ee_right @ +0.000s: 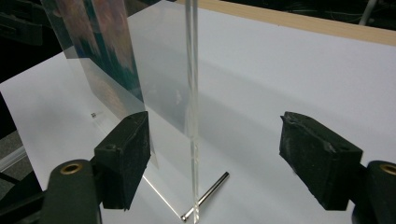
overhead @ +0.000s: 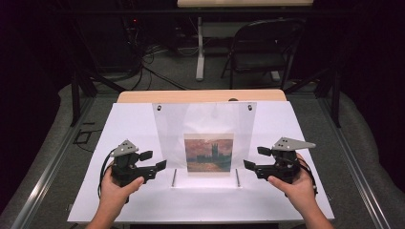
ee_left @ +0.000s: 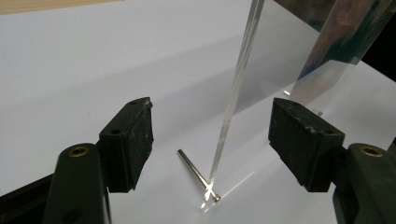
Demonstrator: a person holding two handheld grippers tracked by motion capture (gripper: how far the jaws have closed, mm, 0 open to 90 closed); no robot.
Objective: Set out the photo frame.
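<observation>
A clear acrylic panel stands upright on the white board, with a small landscape picture low on it. Two thin metal pins lie across its foot. My left gripper is open beside the panel's left edge, and my right gripper is open beside its right edge. In the left gripper view the panel's edge and one pin lie between the spread jaws of the left gripper. In the right gripper view the edge and a pin sit between the jaws of the right gripper.
The board rests on a wooden table. Two screws mark the panel's top corners. Behind the table stand a folding chair and a white table leg, with cables on the floor.
</observation>
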